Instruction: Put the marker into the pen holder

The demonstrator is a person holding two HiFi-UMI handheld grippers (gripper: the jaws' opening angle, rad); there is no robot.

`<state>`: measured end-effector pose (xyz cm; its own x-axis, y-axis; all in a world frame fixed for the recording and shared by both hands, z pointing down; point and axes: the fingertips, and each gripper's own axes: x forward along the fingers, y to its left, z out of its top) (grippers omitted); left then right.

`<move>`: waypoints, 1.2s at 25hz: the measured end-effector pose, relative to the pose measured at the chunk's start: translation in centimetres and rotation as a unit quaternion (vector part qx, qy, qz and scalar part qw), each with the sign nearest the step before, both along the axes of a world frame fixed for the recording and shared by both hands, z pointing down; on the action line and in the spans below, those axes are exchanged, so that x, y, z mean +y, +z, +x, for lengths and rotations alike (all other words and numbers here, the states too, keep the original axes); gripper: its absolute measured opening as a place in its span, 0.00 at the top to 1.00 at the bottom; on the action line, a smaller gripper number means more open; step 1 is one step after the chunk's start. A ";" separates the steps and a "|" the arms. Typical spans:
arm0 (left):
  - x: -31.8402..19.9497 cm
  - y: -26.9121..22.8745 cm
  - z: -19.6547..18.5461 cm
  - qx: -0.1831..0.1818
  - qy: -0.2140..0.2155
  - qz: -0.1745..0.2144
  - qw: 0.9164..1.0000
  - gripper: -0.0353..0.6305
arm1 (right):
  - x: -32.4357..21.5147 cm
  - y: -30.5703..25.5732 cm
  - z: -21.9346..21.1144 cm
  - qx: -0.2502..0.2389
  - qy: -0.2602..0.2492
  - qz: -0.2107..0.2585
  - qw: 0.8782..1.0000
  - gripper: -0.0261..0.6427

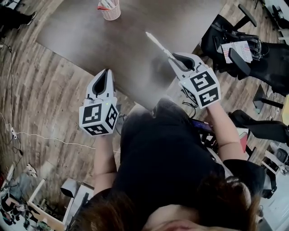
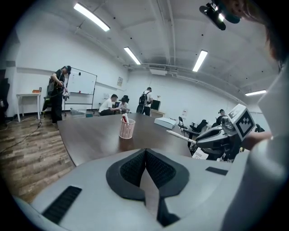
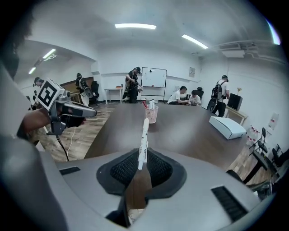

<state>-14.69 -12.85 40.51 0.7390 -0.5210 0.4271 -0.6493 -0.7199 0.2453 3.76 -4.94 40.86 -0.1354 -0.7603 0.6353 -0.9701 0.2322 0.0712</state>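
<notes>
A pink mesh pen holder (image 1: 109, 10) with a few pens in it stands far off on the dark table (image 1: 135, 40); it also shows in the left gripper view (image 2: 127, 128) and the right gripper view (image 3: 151, 114). My right gripper (image 1: 174, 57) is shut on a white marker (image 1: 157, 44) by its rear end. The marker (image 3: 144, 135) sticks out forward between the pads (image 3: 124, 168) and points toward the holder. It hangs over the table's near corner. My left gripper (image 1: 107, 72) is off to the left over the floor, jaws together and nothing in them (image 2: 145, 152).
A flat white box (image 3: 228, 127) lies on the table's right side. Black office chairs (image 1: 239, 49) crowd the table's right edge. Several people stand and sit at the room's far end (image 3: 135, 83). A white cable (image 1: 49, 139) runs over the wooden floor at left.
</notes>
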 end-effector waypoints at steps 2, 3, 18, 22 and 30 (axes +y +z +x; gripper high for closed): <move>-0.8 -0.5 -0.4 0.006 -0.008 0.007 1.000 0.91 | -1.3 -0.9 -0.5 0.011 -0.019 0.003 1.000 0.85; -1.1 -0.7 -0.8 0.008 -0.011 0.010 1.000 0.91 | -1.8 -1.4 -1.0 0.016 -0.030 0.005 0.999 0.85; -6.5 -3.4 0.8 -0.015 -0.118 0.030 0.992 0.91 | -13.8 -6.0 1.0 0.020 -0.206 0.012 0.978 0.85; -7.5 -4.0 2.5 -0.025 -0.155 0.034 0.987 0.91 | -17.2 -6.1 2.7 0.027 -0.257 0.007 0.966 0.85; -9.5 -4.5 4.0 -0.035 -0.197 0.039 0.979 0.91 | -21.0 -5.1 2.4 0.036 -0.333 -0.009 0.942 0.85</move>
<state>-10.71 -22.32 36.04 0.4442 -0.7932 0.4166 -0.8937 -0.4250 0.1437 6.17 -25.91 35.71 -0.5340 -0.5112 0.6734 -0.6018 0.7893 0.1220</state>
